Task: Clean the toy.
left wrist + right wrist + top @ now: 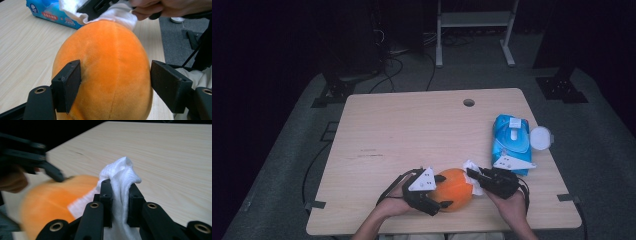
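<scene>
A: High view? Any text?
B: Ball (455, 189) sits at the table's (412, 130) near edge, blue pack (511, 142) shut, print unreadable.
A: Left gripper view?
B: My left gripper (116, 82) straddles the ball; one pad touches, one's off.
A: Right gripper view?
B: My right gripper (120, 202) is clamped on the wipe (122, 180), which lies against the ball.

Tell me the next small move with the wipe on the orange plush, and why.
Probably draw the right gripper across the orange plush: its jaws pinch the white wipe, which already lies on the plush's top, while the left gripper brackets the plush.
</scene>
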Demonstrator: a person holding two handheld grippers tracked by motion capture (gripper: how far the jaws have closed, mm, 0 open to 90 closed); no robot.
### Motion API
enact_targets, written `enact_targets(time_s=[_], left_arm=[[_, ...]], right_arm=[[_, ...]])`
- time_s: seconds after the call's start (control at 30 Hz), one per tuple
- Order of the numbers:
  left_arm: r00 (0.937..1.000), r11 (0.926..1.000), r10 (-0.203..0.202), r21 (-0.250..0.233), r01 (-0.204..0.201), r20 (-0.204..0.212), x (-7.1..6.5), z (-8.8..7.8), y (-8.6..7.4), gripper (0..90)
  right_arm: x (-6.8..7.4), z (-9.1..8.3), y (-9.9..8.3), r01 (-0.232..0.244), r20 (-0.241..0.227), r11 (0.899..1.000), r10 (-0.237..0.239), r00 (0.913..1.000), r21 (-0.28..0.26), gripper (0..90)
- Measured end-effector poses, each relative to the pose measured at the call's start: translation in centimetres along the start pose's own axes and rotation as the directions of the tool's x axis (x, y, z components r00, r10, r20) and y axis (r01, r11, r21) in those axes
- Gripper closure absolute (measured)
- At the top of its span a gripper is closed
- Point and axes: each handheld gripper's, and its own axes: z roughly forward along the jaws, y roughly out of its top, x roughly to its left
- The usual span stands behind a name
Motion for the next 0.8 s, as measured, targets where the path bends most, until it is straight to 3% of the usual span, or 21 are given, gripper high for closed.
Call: enact_targets(time_s=[0.07, 0.13, 0.23, 0.3, 0.37, 0.43, 0.53, 0.6, 0.67, 0.73, 0.8], left_arm=[[1.0, 1.0, 0.001, 0.004, -0.001, 0.0, 0.1, -0.1, 0.0, 25.7], [1.0, 1.0, 0.004, -0.003, -0.004, 0.002, 0.1, -0.3, 0.1, 24.0], [0.9998, 0.9994, -0.011, -0.031, 0.012, 0.014, 0.5, -1.2, 0.2, 19.8], [0.9999, 0.9999, -0.016, -0.004, 0.016, -0.002, 0.8, -1.3, 0.1, 17.3], [0.9999, 0.9997, -0.014, 0.021, 0.014, -0.002, 1.0, -0.9, -0.3, 17.3], [0.9998, 0.9997, -0.019, 0.015, 0.019, 0.001, 1.0, -0.5, -0.8, 20.2], [0.9988, 0.9994, -0.033, -0.009, 0.033, -0.035, 1.1, -0.8, -0.6, 33.2], [0.9958, 0.9961, -0.077, -0.047, 0.074, -0.051, 1.4, -1.3, -0.3, 39.2], [0.9922, 0.9898, -0.12, -0.081, 0.117, -0.033, 1.8, -1.8, -0.2, 40.1], [0.9901, 0.9862, -0.138, -0.096, 0.135, -0.025, 2.0, -2.3, -0.2, 40.5], [0.9872, 0.9817, -0.157, -0.113, 0.153, -0.028, 2.2, -2.7, -0.3, 40.8]], right_arm=[[1.3, 0.1, 0.4, 0.042, -0.03, 0.999, -0.043, 0.9987, -0.005, 77.6], [1.4, 0.1, 0.5, 0.053, -0.036, 0.999, -0.053, 0.9979, -0.006, 77.6], [0.0, 0.1, -0.1, 0.017, -0.008, 1.0, -0.017, 0.9998, 0.003, 77.6], [-1.0, -0.1, -0.5, -0.024, 0.01, 1.0, 0.024, 0.9997, 0.001, 77.6], [-1.2, -0.2, -0.4, -0.031, 0.01, 1.0, 0.031, 0.9995, -0.002, 77.7], [-0.5, -0.2, -0.1, -0.026, -0.015, 1.0, 0.026, 0.9996, -0.011, 78.1], [1.0, -0.1, 0.5, -0.021, -0.079, 0.999, 0.019, 0.9967, -0.033, 78.2], [1.9, -0.3, 0.9, -0.011, -0.126, 0.998, 0.004, 0.9921, -0.056, 78.2], [2.4, -0.5, 1.2, -0.008, -0.154, 0.997, -0.004, 0.988, -0.078, 78.1], [2.0, -0.5, 1.1, -0.004, -0.13, 0.997, -0.006, 0.9914, -0.076, 78.1], [0.5, -0.3, 0.4, -0.03, -0.083, 0.998, 0.025, 0.9962, -0.06, 78.0]])
